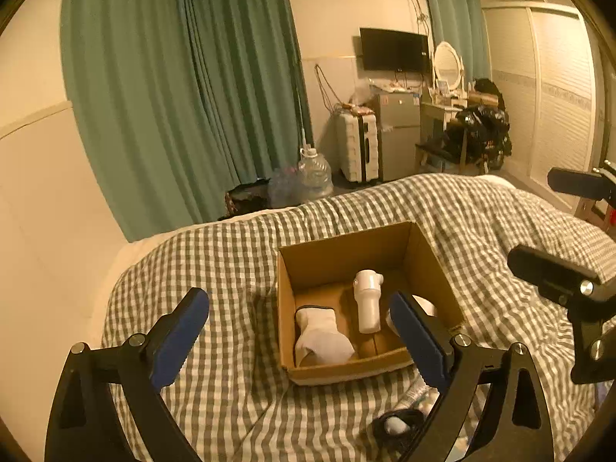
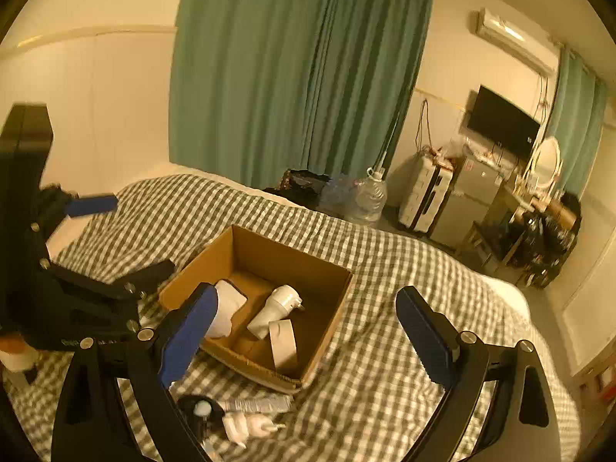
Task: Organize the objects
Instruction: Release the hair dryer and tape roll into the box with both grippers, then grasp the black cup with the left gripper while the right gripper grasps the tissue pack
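Observation:
An open cardboard box (image 1: 419, 242) (image 2: 327, 312) sits on the checked bedspread (image 1: 238, 254) (image 2: 385, 269). Inside lie a white sock (image 1: 323, 335) (image 2: 227, 304), a white bottle (image 1: 367, 300) (image 2: 275, 308) and a roll of tape (image 2: 283, 340). In front of the box lie a black item with a pale centre (image 1: 396, 423) (image 2: 200, 410), a clear packet (image 2: 258, 404) and a small white piece (image 2: 250, 425). My left gripper (image 1: 300, 338) is open above the box's near left. My right gripper (image 2: 308, 331) is open above the box's near right side. Both are empty.
The bed's far edge drops to the floor, where a large water jug (image 1: 315, 173) (image 2: 367, 196), a dark bag (image 2: 304, 184), a white suitcase (image 1: 358, 146) and a small fridge (image 1: 398, 131) stand. Green curtains (image 1: 184, 88) hang behind. The wall runs along the left.

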A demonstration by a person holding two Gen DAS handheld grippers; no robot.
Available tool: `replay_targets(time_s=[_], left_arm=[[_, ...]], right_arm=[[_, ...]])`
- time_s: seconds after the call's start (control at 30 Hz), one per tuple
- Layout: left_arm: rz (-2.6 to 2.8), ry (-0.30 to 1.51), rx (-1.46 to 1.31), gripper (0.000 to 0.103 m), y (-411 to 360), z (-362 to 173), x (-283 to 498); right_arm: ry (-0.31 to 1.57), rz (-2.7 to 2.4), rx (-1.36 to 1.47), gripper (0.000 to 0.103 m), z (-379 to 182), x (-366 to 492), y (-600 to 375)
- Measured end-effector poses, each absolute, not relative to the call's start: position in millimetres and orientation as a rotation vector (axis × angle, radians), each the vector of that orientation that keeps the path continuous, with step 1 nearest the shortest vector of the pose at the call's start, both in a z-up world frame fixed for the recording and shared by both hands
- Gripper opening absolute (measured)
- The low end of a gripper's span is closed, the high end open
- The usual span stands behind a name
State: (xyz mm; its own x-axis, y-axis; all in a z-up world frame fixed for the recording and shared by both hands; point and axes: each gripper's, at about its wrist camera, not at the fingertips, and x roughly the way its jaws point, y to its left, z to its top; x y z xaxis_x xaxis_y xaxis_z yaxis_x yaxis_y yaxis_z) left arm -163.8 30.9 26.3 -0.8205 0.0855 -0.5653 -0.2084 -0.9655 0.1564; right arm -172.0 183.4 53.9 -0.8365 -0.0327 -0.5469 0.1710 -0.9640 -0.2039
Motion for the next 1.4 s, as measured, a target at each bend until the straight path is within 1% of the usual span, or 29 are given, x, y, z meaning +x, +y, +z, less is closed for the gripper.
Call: replay_targets(time_s=[0.1,0.2,0.3,0.5,0.6,0.8,0.87,0.97,1.1,1.3,1.4], left_arm=[[2.859,0.295,-0.858,0.099,26,31,-147],[2.892,0.311,-0.861,0.099,27,31,-137],[2.908,0.266,-0.879,0.099,24,29,-129],[2.904,0.226,-0.909,0.099,21,13,-116],[2.905,0.212,-0.947,0.099,19,-5,-107],[2.901,0.169,-1.074,0.1,10,-50,-98],[2.893,0.16,-1.122,0.1,8,-68,-95],[2.883,0.167,-1.2,0.1,4,-91,-90],[2.843,0.193,-1.28,0.099,4,-116,-83],[2.813,0.198,-1.344,0.1,1,-131,-84],[2.809,0.181,-1.356,0.1,-1,-133,-85]], right_arm=[[0.393,-2.869,0.836,0.094,58,-152,176],[0.391,-2.846,0.835,0.094,61,-135,173],[0.383,-2.849,0.831,0.094,63,-121,169],[0.351,-2.844,0.847,0.094,58,-108,169],[0.321,-2.83,0.876,0.094,46,-106,171],[0.262,-2.779,1.022,0.094,-1,-109,176],[0.268,-2.753,1.077,0.094,-22,-106,176],[0.295,-2.722,1.143,0.094,-49,-101,174],[0.267,-2.645,1.246,0.094,-85,-95,171],[0.284,-2.474,1.361,0.094,-129,-94,155],[0.332,-2.424,1.417,0.094,-145,-97,146]])
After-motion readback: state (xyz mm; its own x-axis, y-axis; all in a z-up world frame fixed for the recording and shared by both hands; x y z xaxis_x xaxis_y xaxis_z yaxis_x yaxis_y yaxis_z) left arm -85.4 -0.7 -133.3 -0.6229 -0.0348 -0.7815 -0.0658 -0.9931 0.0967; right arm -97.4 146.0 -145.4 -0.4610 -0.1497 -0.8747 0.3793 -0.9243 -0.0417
